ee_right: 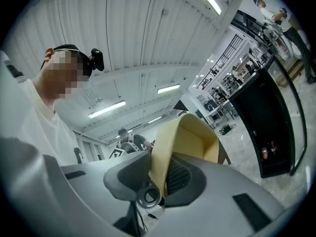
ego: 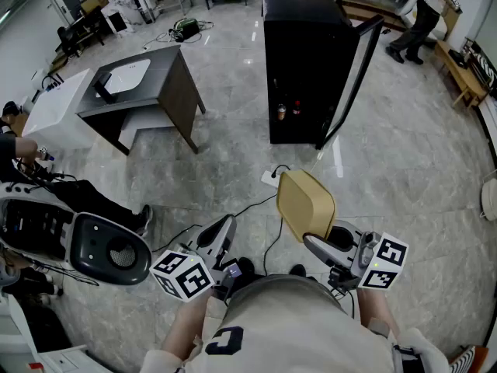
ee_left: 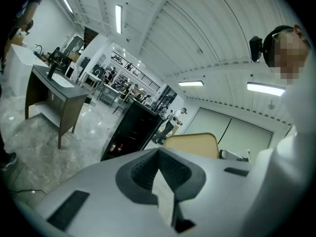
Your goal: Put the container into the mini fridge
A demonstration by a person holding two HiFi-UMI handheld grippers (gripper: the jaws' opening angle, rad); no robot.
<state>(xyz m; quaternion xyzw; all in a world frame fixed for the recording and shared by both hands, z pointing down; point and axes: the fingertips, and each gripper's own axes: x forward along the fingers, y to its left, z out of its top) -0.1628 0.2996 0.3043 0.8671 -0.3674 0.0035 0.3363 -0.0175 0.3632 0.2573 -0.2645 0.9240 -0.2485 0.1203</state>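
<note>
Tan plastic, the rounded open container [ego: 305, 204] stood on edge in the right hand-held gripper [ego: 317, 245], whose jaws were clamped on its wall, one pad inside and one outside. It hung close to the person's body above the grey polished floor [ego: 404, 169], well apart from the tall black mini fridge [ego: 299, 61], whose door [ego: 351, 76] stood open. The left hand-held gripper [ego: 224, 235] hovered near the container with its jaws closed together, gripping nothing.
</note>
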